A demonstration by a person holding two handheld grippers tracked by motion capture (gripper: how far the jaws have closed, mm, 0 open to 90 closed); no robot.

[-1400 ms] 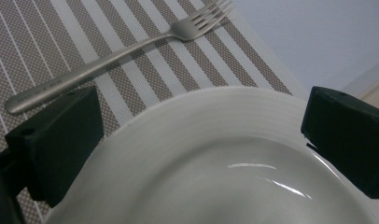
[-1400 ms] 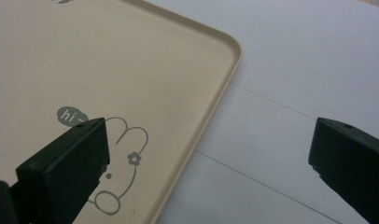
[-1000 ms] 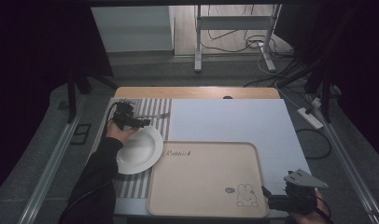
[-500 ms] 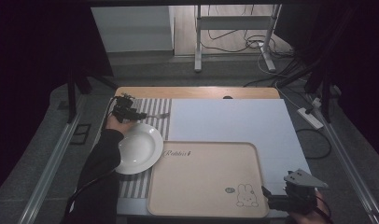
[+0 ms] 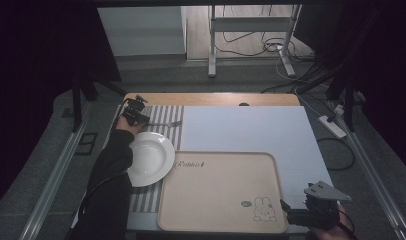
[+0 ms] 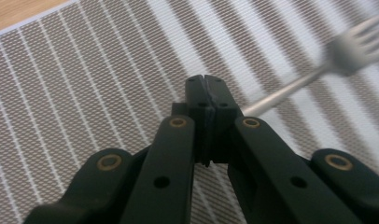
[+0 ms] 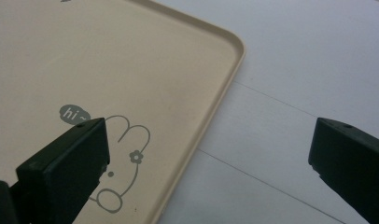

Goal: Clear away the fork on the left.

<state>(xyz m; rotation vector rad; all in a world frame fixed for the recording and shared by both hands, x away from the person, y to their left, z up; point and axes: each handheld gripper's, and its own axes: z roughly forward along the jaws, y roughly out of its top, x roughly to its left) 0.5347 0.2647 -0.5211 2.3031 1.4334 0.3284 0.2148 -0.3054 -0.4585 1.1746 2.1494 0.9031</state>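
Note:
My left gripper [image 5: 142,119] is at the far left of the table, over a striped placemat [image 5: 163,112]. In the left gripper view its jaws [image 6: 207,91] are pressed together on the handle of a metal fork [image 6: 346,51]. The fork [image 5: 168,123] points right, low over the mat. A white plate [image 5: 148,157] lies on the mat just nearer than that gripper. At the near right, my right gripper [image 5: 287,212] is open beside the corner of a beige tray [image 5: 216,185]. Its jaws [image 7: 211,140] straddle the tray [image 7: 131,56] rim, with nothing between them.
A white sheet [image 5: 251,130] covers the table right of the mat. The tray has a rabbit print [image 5: 263,209] near its front right corner. A bare wooden strip [image 5: 216,99] runs along the far edge. Cables and stand legs lie on the floor beyond.
My left gripper has drawn slightly back and left, and the forearm now covers less of the plate. The fork's tines stay about where they were. The right gripper has not moved.

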